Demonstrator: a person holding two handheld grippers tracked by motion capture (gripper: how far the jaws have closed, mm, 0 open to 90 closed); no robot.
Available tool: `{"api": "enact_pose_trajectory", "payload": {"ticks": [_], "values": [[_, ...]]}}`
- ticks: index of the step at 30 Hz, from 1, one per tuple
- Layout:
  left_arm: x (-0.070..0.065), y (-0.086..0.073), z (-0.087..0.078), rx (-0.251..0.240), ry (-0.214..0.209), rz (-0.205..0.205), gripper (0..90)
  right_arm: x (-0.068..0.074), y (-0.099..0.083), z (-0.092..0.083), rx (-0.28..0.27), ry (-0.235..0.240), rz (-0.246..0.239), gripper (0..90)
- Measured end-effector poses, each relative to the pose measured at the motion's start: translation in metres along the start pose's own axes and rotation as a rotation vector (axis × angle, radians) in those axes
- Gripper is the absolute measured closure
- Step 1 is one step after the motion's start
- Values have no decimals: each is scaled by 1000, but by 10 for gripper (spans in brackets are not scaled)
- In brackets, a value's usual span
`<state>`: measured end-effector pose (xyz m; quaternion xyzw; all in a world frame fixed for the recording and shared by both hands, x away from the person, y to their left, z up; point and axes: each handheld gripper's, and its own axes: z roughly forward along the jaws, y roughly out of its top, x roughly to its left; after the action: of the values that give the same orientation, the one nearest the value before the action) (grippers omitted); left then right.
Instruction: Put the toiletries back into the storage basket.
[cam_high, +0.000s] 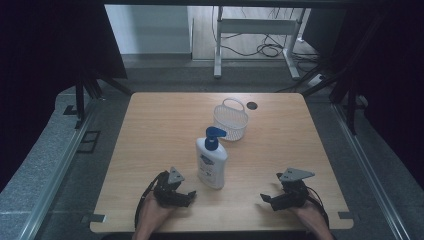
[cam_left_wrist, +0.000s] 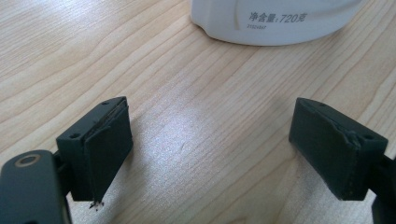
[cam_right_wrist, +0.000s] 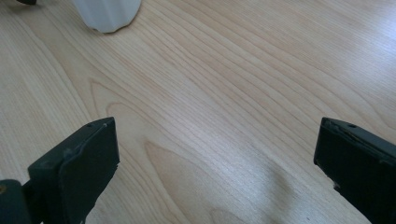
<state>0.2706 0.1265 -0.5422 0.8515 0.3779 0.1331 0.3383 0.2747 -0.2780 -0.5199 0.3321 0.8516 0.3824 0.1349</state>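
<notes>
Pump bottle (cam_high: 212, 162) upright at centre of wooden table (cam_high: 150, 135), white with blue pump head.

Just left of it, left claw (cam_high: 189, 197), released, jaws wide over bare wood; right claw (cam_high: 266, 199) lower right, well apart, likewise spread, nothing gripped. White wire basket (cam_high: 230, 120) just beyond bottle, above centre.

"净含量:720克" on white bottle (cam_left_wrist: 275, 21)
</notes>
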Motion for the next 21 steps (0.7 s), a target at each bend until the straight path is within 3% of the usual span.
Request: {"api": "enact_pose_trajectory", "payload": {"ticks": [21], "values": [[0, -2, 0, -17, -3, 4, 123, 10, 19, 3, -16, 64, 1, 0]]}}
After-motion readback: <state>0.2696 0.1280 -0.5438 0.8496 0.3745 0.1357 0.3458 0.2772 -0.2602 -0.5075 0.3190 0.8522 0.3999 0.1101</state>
